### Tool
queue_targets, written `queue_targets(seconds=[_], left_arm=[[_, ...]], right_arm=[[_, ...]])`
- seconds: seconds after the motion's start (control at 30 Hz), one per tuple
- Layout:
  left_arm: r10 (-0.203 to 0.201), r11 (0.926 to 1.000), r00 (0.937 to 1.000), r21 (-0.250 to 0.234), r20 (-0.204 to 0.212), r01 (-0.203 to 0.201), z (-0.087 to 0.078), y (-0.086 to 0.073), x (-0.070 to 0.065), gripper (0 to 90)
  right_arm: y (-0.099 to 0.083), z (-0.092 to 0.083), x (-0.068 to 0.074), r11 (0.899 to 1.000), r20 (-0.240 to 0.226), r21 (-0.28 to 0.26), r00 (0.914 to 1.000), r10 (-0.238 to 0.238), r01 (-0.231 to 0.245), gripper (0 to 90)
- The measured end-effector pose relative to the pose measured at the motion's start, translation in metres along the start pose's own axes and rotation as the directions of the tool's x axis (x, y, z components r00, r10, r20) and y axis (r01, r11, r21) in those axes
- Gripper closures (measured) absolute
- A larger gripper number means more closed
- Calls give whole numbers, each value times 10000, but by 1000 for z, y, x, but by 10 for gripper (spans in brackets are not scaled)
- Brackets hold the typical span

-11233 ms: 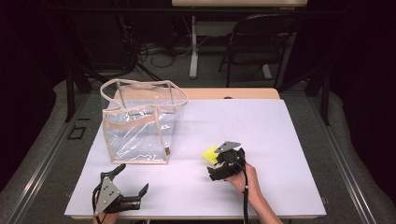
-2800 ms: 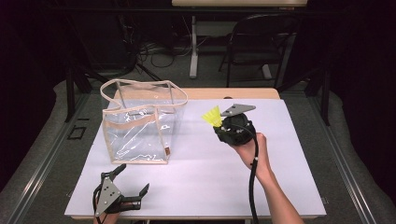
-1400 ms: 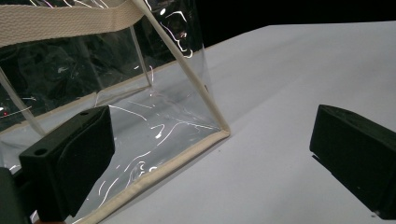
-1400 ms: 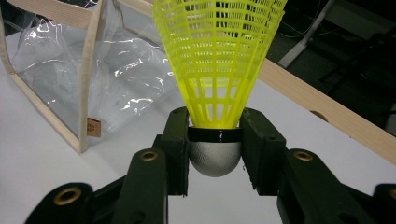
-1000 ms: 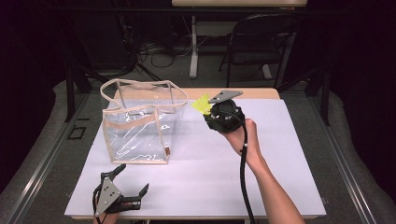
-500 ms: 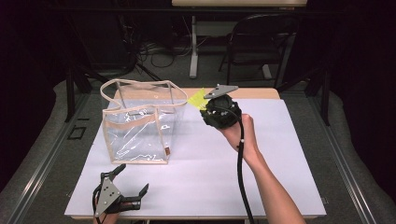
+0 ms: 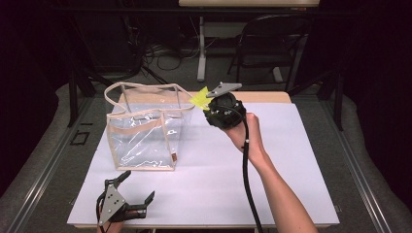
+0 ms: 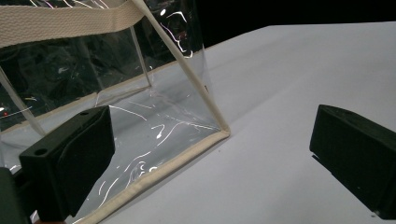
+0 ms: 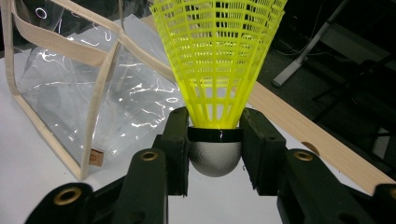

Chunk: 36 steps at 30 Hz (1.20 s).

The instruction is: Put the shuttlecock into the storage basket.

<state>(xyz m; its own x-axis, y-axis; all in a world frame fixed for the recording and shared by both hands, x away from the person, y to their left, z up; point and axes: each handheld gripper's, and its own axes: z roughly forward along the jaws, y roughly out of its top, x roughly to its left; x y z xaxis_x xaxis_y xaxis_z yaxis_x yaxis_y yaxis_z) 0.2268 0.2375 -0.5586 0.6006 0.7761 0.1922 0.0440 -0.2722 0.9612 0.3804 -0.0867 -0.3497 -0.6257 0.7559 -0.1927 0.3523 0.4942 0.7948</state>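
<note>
A yellow plastic shuttlecock (image 9: 217,60) with a pale rounded cork is clamped at its base by my right gripper (image 9: 215,142). In the high view that gripper (image 7: 208,105) is raised in the air, and the shuttlecock (image 7: 198,97) points toward the top right corner of the bag. The clear plastic tote bag (image 7: 145,128) with beige trim and handles stands upright on the white table (image 7: 291,160), its mouth open upward. My left gripper (image 7: 132,194) rests near the table's front left edge, open, with nothing between its jaws. The bag's lower corner (image 8: 219,133) lies just ahead of it.
A wooden strip (image 7: 262,97) runs along the table's far edge. Behind it on the dark floor stand a folding chair (image 7: 272,39), table legs and cables. The right gripper's black cable (image 7: 245,165) trails along the person's forearm.
My right gripper has carried the shuttlecock from the table's middle up and leftward to the bag's top right corner. The left gripper has stayed put.
</note>
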Motion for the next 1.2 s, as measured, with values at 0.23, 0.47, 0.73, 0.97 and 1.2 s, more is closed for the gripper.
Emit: queue_targets(seconds=[0.23, 0.47, 0.73, 0.97, 1.2], left_arm=[[-7, 10000, 10000, -12, -6, 7, -1, 0, 0, 1], [-5, 10000, 10000, -16, 11, 5, -1, 0, 0, 1], [-39, 10000, 10000, -33, 9, 39, -1, 0, 0, 1], [-53, 10000, 10000, -46, 1, 53, -1, 0, 0, 1], [-58, 10000, 10000, -51, 9, 58, -1, 0, 0, 1]], right_arm=[[11, 4, 3, 9999, -99, -27, 9999, -126, 125, 643], [20, 9, 7, 9997, -169, 1, 9995, -252, 252, 643], [28, 14, 10, 9994, -226, 25, 9991, -351, 352, 643], [34, 20, 13, 9989, -276, 109, 9986, -448, 451, 643], [42, 26, 16, 9982, -351, 170, 9977, -572, 579, 643]])
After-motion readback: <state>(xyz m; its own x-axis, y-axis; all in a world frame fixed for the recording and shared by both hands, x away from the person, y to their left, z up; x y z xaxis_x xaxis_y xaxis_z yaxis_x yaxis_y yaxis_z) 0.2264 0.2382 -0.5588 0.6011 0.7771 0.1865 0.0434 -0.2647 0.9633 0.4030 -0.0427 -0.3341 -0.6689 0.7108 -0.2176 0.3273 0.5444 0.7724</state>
